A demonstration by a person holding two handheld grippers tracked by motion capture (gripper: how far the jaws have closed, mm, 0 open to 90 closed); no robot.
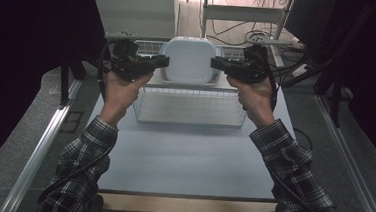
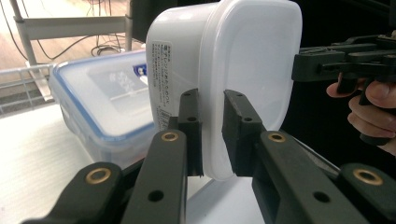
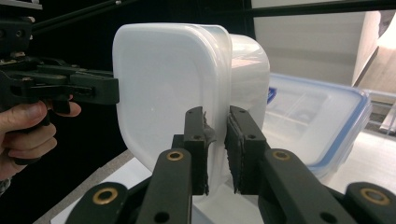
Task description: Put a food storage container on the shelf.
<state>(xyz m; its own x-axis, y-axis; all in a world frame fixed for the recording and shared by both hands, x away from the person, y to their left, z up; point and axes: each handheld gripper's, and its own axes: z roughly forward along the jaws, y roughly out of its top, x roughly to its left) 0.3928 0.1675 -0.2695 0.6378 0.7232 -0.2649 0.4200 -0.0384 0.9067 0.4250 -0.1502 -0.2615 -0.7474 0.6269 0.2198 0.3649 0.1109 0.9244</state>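
The white plastic tub (image 1: 189, 60) has rounded corners, a lid-like rim and a printed label on its side. It hangs in the air above the wire basket (image 1: 190, 107), between the two grippers. The left gripper (image 1: 163, 61) pinches its left rim, and the right gripper (image 1: 216, 63) pinches its right rim.

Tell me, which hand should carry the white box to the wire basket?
Neither alone, probably. The left gripper and right gripper each pinch an opposite rim of the white plastic lidded box, above the wire basket.
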